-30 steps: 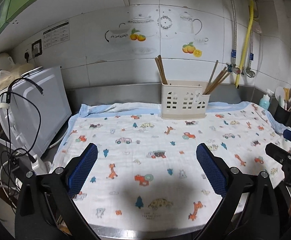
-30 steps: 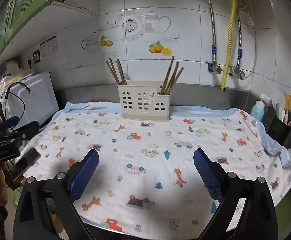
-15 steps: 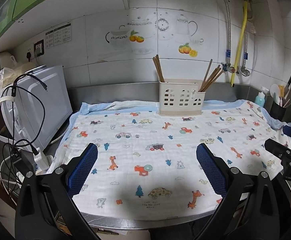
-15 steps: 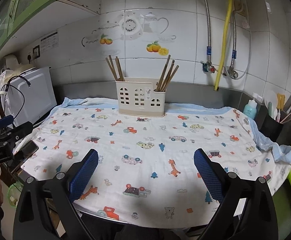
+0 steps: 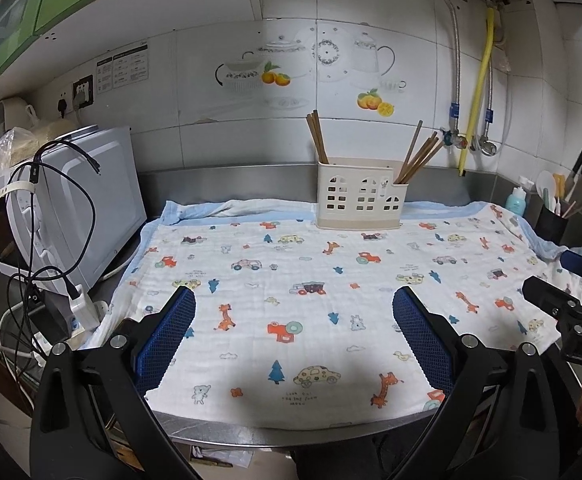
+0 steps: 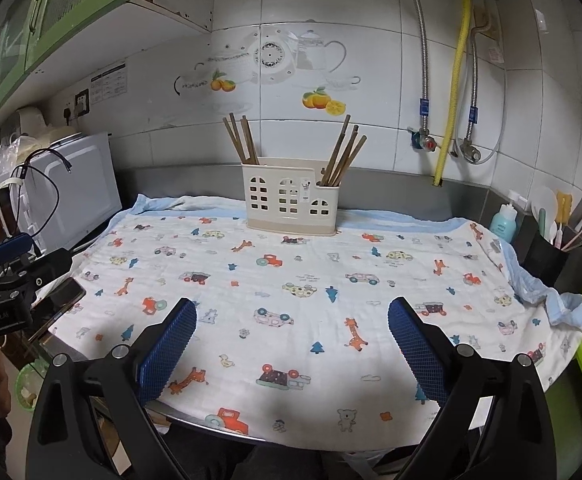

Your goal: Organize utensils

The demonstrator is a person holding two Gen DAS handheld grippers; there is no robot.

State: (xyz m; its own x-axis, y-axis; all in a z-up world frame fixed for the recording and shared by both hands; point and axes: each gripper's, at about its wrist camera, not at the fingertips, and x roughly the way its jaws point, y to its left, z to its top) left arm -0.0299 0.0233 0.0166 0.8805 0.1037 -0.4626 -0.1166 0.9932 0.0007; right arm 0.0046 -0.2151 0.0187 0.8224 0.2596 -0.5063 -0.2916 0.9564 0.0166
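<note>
Left tool [image 5: 293, 324] and right tool [image 6: 291, 326] hovering wide apart over the tabletop's front edge, cream chopstick caddy [image 6: 290, 196] (chopsticks [image 6: 341, 152] inside) sitting at the back edge on the printed cloth [image 5: 331, 280]

White tiled wall [image 5: 211, 128], green cabinets [image 6: 51, 8], microwave [image 5: 75, 200] at L.
</note>
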